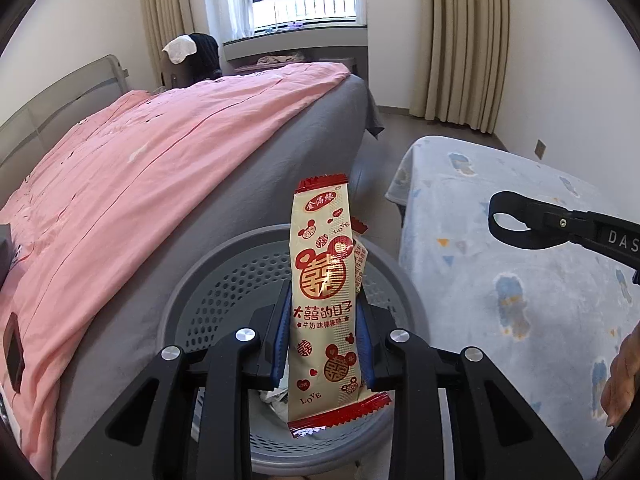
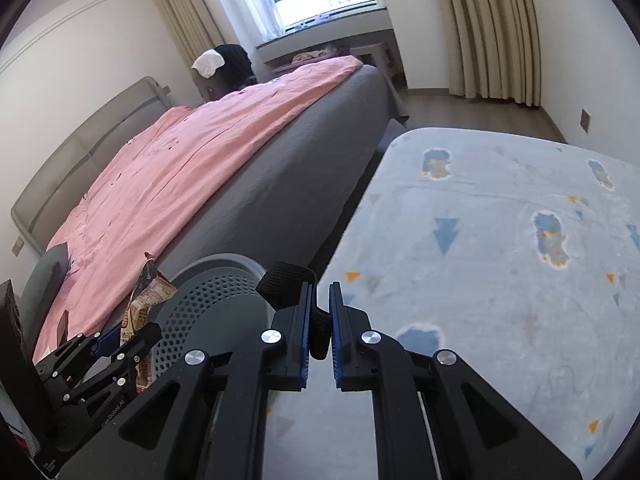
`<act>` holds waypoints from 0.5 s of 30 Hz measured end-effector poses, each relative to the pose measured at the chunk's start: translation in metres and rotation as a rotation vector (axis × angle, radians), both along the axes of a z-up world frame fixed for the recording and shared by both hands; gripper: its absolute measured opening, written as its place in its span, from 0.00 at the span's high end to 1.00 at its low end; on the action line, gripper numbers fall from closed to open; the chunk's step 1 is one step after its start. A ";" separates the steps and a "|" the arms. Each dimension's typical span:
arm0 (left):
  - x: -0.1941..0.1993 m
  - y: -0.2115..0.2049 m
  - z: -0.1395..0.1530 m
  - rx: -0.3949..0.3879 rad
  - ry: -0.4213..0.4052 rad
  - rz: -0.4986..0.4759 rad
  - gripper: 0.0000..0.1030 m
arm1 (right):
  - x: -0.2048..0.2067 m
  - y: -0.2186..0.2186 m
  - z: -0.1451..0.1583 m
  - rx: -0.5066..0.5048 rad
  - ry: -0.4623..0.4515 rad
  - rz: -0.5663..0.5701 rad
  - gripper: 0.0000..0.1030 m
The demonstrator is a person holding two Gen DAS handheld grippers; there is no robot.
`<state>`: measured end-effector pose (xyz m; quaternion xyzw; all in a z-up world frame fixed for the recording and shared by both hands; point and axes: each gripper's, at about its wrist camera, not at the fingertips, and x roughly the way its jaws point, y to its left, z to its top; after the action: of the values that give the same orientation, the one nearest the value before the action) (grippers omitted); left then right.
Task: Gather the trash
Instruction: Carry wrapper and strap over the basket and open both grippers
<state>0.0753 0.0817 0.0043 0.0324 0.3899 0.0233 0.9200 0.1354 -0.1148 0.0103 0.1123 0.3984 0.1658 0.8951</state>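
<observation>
My left gripper is shut on a tall cream and red snack wrapper, which stands upright over a grey perforated basket. A second wrapper shows just behind the first. White crumpled paper lies in the basket's bottom. In the right wrist view my right gripper is shut on a black ribbed strap that curls up and to the left, beside the basket. There the left gripper with its wrappers is at lower left. In the left wrist view the right gripper reaches in from the right edge.
A bed with a pink cover and grey mattress runs along the left. A low surface under a light blue patterned blanket fills the right. A person's hand is at the right edge. A dark phone lies on the pink cover.
</observation>
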 end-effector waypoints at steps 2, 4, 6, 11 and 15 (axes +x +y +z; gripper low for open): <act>0.000 0.016 -0.005 0.003 0.010 0.030 0.73 | 0.001 0.018 -0.002 -0.004 0.005 0.029 0.91; -0.001 0.029 -0.009 0.004 0.018 0.052 0.73 | 0.001 0.036 -0.005 -0.013 0.012 0.057 0.91; -0.002 0.039 -0.012 0.000 0.020 0.066 0.73 | 0.001 0.053 -0.011 -0.023 0.020 0.085 0.91; -0.001 0.060 -0.021 0.011 0.028 0.095 0.72 | 0.004 0.084 -0.027 -0.046 0.054 0.144 0.91; 0.000 0.075 -0.027 -0.007 0.046 0.111 0.71 | 0.007 0.099 -0.039 -0.055 0.079 0.179 0.88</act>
<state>0.0753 0.1571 -0.0231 0.0080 0.4124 0.0721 0.9081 0.1429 -0.0157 -0.0292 0.0579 0.4461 0.2295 0.8631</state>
